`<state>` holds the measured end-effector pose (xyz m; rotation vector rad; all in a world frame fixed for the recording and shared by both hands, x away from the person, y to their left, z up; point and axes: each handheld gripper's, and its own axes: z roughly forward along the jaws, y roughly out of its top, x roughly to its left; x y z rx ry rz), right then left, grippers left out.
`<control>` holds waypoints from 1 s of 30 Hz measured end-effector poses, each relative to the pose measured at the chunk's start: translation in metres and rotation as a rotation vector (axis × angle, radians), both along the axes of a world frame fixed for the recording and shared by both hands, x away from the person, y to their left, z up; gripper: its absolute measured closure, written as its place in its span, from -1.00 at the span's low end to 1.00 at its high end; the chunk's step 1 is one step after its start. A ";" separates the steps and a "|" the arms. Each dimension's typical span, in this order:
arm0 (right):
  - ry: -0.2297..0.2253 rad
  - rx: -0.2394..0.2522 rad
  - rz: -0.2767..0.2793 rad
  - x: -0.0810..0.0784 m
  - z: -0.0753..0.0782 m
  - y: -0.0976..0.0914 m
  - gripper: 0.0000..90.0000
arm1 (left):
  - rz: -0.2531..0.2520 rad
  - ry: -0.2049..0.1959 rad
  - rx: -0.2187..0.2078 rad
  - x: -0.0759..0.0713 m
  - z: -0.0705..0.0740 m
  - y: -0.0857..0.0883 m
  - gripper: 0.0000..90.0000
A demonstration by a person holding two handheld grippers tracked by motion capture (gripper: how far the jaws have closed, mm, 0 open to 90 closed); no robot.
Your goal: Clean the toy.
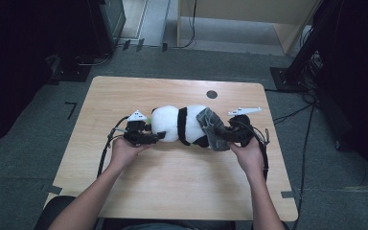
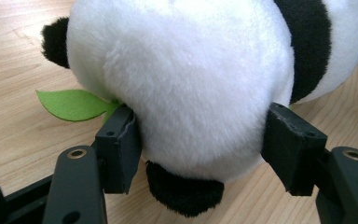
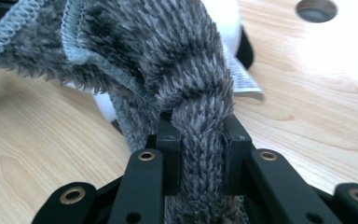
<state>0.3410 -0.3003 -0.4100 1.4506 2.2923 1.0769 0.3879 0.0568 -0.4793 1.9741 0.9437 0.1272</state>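
A toy panda (image 1: 179, 123) is lying on its side at the middle of the wooden table (image 1: 172, 182). At its nine o'clock side, the left gripper (image 1: 157, 136) is squeezing the panda's white round end between its jaws, a green leaf (image 2: 72, 104) poking out beside it. At three o'clock, the right gripper (image 1: 224, 134) is pinching a grey fluffy cloth (image 3: 186, 70) tightly, draped against the panda.

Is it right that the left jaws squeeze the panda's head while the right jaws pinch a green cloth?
Not quite: the cloth is grey, as the right gripper view shows. The left gripper does squeeze the panda.
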 end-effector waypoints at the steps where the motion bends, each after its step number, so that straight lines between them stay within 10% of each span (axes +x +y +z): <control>1: 0.000 0.000 0.000 0.000 0.000 0.000 0.67 | 0.000 0.000 0.000 0.000 0.000 0.000 -0.24; 9: -0.061 0.082 0.026 -0.009 0.025 -0.005 0.68 | 0.006 -0.005 0.004 -0.001 0.000 -0.001 -0.24; 16: -0.079 0.109 0.138 -0.008 0.031 0.035 0.68 | 0.002 -0.009 0.014 -0.002 0.001 -0.002 -0.23; 30: -0.026 0.051 0.314 0.023 -0.012 0.133 0.68 | 0.023 -0.019 0.013 -0.009 0.000 -0.004 -0.22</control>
